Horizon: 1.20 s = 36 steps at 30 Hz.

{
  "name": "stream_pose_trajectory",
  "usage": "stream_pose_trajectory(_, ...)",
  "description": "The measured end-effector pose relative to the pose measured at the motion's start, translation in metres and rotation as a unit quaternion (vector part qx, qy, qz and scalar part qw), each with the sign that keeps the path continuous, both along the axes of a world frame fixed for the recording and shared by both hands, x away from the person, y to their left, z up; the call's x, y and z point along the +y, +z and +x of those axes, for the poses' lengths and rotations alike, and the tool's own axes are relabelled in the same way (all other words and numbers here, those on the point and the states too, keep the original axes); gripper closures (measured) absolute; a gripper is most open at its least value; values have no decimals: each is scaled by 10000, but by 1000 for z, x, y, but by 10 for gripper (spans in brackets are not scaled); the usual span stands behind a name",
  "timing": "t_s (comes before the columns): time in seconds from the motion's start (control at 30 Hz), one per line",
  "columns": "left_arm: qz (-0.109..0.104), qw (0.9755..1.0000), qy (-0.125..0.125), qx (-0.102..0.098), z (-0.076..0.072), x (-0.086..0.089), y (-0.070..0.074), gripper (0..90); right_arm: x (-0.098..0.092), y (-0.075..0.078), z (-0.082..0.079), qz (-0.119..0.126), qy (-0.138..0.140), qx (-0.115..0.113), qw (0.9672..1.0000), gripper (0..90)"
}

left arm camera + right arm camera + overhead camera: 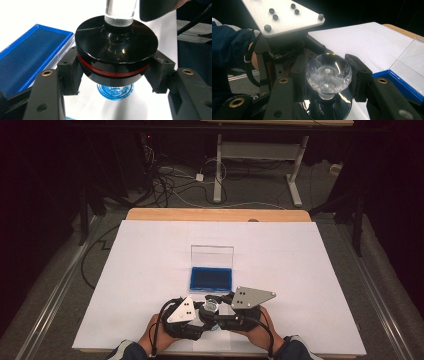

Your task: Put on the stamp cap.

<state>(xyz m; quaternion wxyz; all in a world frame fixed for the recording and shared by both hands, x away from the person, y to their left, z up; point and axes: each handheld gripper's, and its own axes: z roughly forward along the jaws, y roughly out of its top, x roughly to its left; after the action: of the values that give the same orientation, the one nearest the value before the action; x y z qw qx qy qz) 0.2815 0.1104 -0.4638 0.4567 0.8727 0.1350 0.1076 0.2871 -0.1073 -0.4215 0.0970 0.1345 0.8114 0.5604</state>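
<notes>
Now, stamp: round black stamp w/ red band and clear faceted knob (116,56) held just above white paper sheet (150,270), over blue round imprint (115,90).
L gripper (113,75): jaws clamped on black base, steadying.
R gripper (328,72): jaws clamped on knob, likely to lift straight.
Nearby: open blue ink pad w/ clear lid (211,278) just beyond; nothing blocks.

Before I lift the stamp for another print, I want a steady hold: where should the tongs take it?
Take the stamp at its wide black base, pads level from opposite sides on the red band, as the left tongs do. The round clear knob gives a second hold, as the right tongs show.
</notes>
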Motion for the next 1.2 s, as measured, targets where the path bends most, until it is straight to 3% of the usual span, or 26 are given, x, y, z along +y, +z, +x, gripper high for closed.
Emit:
stream_pose_trajectory(0.77, 253, 9997, -17, -69, 0, -2, 0, 363, 4, -2, -1, -154, 29, 52, 9999, 565)
stream_pose_trajectory(1.03, 44, 10000, -17, -51, 0, 0, -1, 361, 1, -1, 0, -65, -17, 19, 10000, 565)
stream_pose_trajectory(1.2, 31, 10000, -5, -67, 0, 0, -2, 359, 1, -1, 0, -73, -27, 7, 10000, 566)
